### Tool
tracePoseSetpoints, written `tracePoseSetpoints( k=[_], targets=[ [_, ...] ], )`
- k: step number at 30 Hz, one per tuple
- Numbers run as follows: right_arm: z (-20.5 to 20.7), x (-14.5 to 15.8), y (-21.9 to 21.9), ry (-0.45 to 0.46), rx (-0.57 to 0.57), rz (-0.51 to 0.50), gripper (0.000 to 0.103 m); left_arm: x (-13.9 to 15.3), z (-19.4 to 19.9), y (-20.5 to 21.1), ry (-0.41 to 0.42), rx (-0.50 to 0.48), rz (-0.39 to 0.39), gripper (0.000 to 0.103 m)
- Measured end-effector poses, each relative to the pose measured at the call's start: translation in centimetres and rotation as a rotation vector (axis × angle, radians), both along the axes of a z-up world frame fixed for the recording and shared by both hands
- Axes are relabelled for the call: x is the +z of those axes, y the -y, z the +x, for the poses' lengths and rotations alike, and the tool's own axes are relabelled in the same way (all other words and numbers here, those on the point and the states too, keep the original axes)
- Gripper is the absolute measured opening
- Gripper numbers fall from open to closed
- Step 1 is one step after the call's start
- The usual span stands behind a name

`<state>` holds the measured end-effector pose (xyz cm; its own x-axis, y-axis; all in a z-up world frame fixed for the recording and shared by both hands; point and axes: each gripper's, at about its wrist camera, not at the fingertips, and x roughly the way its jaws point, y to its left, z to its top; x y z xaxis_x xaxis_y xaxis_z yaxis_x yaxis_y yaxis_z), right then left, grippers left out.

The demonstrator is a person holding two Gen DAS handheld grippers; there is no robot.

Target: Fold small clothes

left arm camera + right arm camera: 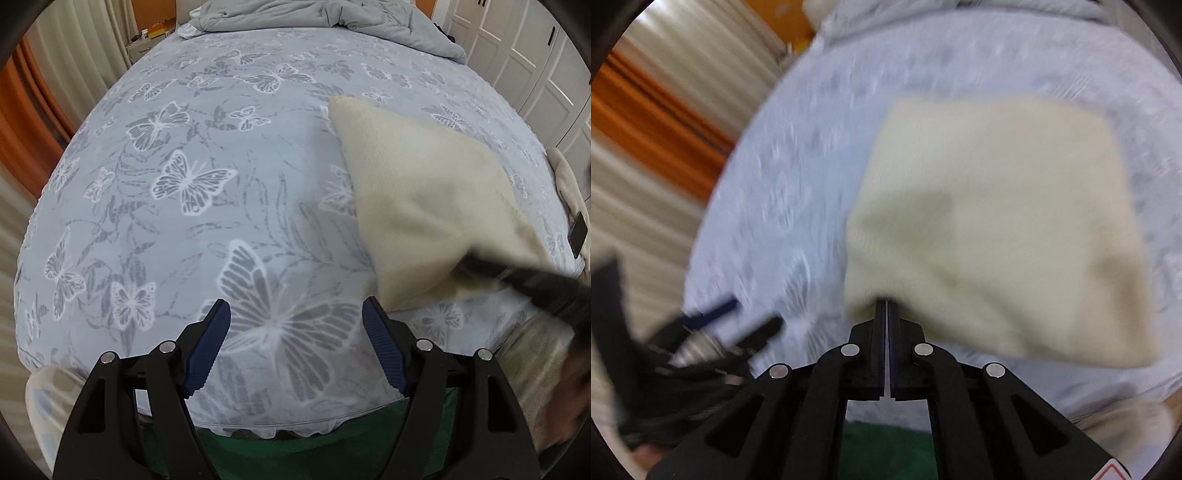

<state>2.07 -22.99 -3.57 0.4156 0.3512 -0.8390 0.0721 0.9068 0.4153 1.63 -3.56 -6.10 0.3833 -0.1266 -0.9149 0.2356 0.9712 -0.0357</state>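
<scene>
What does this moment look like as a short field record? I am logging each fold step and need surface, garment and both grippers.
surface: bed sheet, blue-grey with a butterfly print
garment: cream cloth, one corner raised off the sheet
right gripper: shut on the cream cloth at its near edge
left gripper: open, nothing between its fingers, over bare sheet
background: grey duvet bunched at the far end

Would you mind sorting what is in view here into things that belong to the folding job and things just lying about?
Belongs to the job:
- cream garment, pinched at its near edge
- right gripper, shut on the garment
- left gripper, open, holding nothing
- bed sheet, the work surface

Just lying about:
- grey duvet, bunched at the far end
- dark phone-like object at the bed's right edge
- curtains
</scene>
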Motion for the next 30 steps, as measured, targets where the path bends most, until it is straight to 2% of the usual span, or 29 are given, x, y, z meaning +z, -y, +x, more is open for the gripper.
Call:
tracePoseSetpoints(
  k=[1,5,9,11,12,14,16,17,18,20,22,25,26,27,28,29,30],
  targets=[
    [0.0,1.2,1.7,0.038,-0.029,-0.009,0.006,-0.1,0.1,0.1,-0.005,-0.002,-0.001,0.072],
    [0.1,2.8,5.0,0.072,-0.091,-0.003,0.009,0.0,0.3,0.7,-0.001,-0.007,0.004,0.072],
    [1.5,-0.8,4.1,0.008,-0.112,-0.025,0.009,-0.2,0.6,1.0,-0.002,-0.012,0.018,0.072],
    [2.0,-5.6,4.1,-0.107,-0.115,-0.105,0.000,-0.3,0.7,1.2,-0.006,-0.013,0.021,0.072],
    [2.0,-8.0,4.1,-0.148,-0.102,-0.126,0.000,-0.3,0.8,1.3,-0.006,-0.016,0.025,0.072],
    [1.7,-7.9,4.6,-0.134,-0.130,-0.086,0.000,-0.4,0.8,1.6,-0.008,-0.026,0.036,0.072],
    [1.7,-6.2,5.7,-0.126,-0.159,-0.027,0.001,-0.4,0.9,1.8,-0.004,-0.031,0.042,0.072],
    [1.6,-5.2,6.4,-0.093,-0.180,-0.015,0.011,-0.4,1.0,1.8,-0.008,-0.030,0.040,0.072],
    [1.4,-4.1,7.4,-0.054,-0.205,-0.018,0.016,-0.4,1.2,1.8,-0.014,-0.029,0.029,0.072],
    [1.4,-2.3,10.3,-0.001,-0.273,-0.054,0.045,-0.3,1.9,2.2,-0.027,-0.022,-0.005,0.076],
    [2.0,-2.2,13.3,0.006,-0.344,-0.066,0.051,0.0,2.8,2.6,-0.031,-0.011,-0.047,0.081],
    [4.1,-4.4,15.6,-0.062,-0.366,-0.027,0.053,0.6,4.8,3.9,-0.044,0.003,-0.156,0.085],
    [4.5,-5.2,15.8,-0.084,-0.360,-0.007,0.052,0.5,5.7,4.4,-0.042,0.010,-0.187,0.085],
    [5.6,-6.7,15.8,-0.119,-0.343,0.029,0.045,0.2,6.6,5.1,-0.042,0.014,-0.193,0.085],
    [6.2,-7.1,15.6,-0.127,-0.329,0.035,0.023,-0.2,7.2,5.6,-0.048,0.018,-0.179,0.085],
    [6.9,-6.6,15.1,-0.123,-0.306,0.034,0.016,-0.7,8.1,6.2,-0.061,0.028,-0.157,0.085],
    [7.2,-5.5,14.7,-0.097,-0.294,0.012,0.014,-0.9,8.5,6.5,-0.069,0.034,-0.154,0.085]
  ],
)
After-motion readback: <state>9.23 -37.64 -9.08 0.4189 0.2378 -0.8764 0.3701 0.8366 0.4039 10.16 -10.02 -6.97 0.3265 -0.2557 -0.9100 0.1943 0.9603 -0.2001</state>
